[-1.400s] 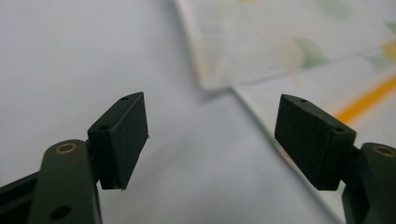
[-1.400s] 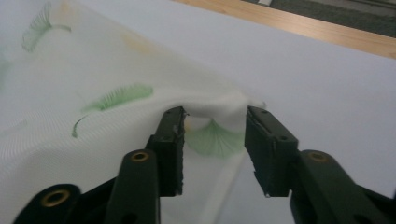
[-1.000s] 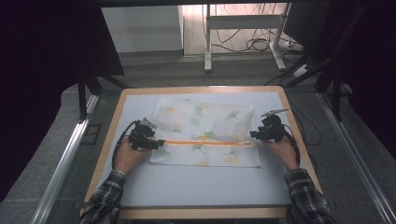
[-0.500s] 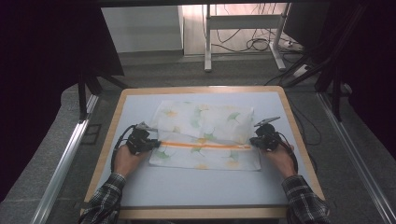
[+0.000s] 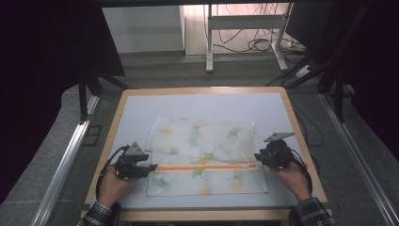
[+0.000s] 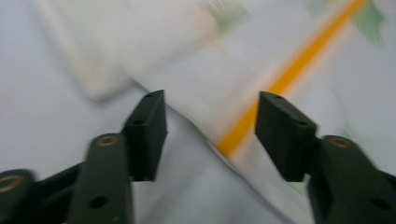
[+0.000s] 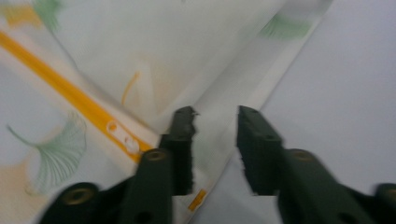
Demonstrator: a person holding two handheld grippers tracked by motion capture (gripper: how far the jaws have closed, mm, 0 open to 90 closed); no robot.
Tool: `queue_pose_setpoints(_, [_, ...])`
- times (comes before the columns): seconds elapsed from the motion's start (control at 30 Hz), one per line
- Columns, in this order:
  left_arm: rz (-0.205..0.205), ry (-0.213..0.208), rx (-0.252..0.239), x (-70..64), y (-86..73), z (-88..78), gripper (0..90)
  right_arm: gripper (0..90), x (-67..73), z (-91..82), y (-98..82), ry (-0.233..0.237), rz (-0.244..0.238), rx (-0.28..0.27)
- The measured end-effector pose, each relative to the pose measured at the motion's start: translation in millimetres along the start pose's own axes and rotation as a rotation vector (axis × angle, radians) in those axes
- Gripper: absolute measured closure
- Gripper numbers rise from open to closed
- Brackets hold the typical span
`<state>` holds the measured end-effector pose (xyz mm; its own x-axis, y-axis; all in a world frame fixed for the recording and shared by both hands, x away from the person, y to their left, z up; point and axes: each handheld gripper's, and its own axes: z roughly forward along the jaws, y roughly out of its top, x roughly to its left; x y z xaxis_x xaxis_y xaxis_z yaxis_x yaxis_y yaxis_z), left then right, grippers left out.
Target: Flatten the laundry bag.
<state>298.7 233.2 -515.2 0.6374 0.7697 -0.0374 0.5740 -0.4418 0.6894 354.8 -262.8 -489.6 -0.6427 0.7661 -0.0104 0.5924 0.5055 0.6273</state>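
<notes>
Both jaws parted, just reopening, gripping nothing: left gripper (image 5: 149,167) and right gripper (image 5: 257,157) at opposite ends of white leaf-printed, orange-striped folded cloth (image 5: 207,136).

— Do we find any writing, brand or number we can read anywhere here?

— We find none. The cloth (image 5: 207,157) on the table (image 5: 141,101) carries printed green and orange leaves and an orange band (image 5: 204,166), but we read no words on it.

— What about the small orange tag (image 7: 197,199) at the edge of the cloth, just below the end of the orange band in the right gripper view?

— We see it, but it is too small and blurred for us to make out any letters on it.

— And beside the end of the orange band?

— We read nothing there either.
</notes>
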Motion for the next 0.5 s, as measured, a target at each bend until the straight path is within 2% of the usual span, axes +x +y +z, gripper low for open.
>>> queue_pose_setpoints(0.07, [-0.044,0.018,-0.045,12.1,2.3,0.7,33.8,53.0,-1.5,-6.3,0.8,0.018,0.006,-0.056])
queue_pose_setpoints(0.13, [-0.046,0.038,-0.053,22.4,3.3,7.4,28.3,42.5,0.2,-5.3,0.8,0.055,0.004,-0.072])
queue_pose_setpoints(0.2, [-0.028,0.070,-0.040,28.6,4.8,15.4,24.9,31.4,5.0,1.8,1.4,0.085,-0.007,-0.066])
queue_pose_setpoints(0.23, [-0.018,0.071,-0.041,30.7,5.4,18.2,22.7,24.9,8.2,8.2,2.6,0.097,-0.013,-0.052])
queue_pose_setpoints(0.33, [-0.008,0.091,-0.025,37.1,8.4,30.2,21.3,17.2,14.4,23.0,4.7,0.098,-0.020,-0.016])
queue_pose_setpoints(0.4, [-0.007,0.095,-0.013,39.7,8.8,35.8,22.4,18.9,18.1,32.3,5.8,0.079,-0.041,0.005])
queue_pose_setpoints(0.5, [-0.004,0.093,0.020,43.2,8.7,42.0,31.2,44.6,22.4,39.3,8.4,0.031,-0.094,0.024])
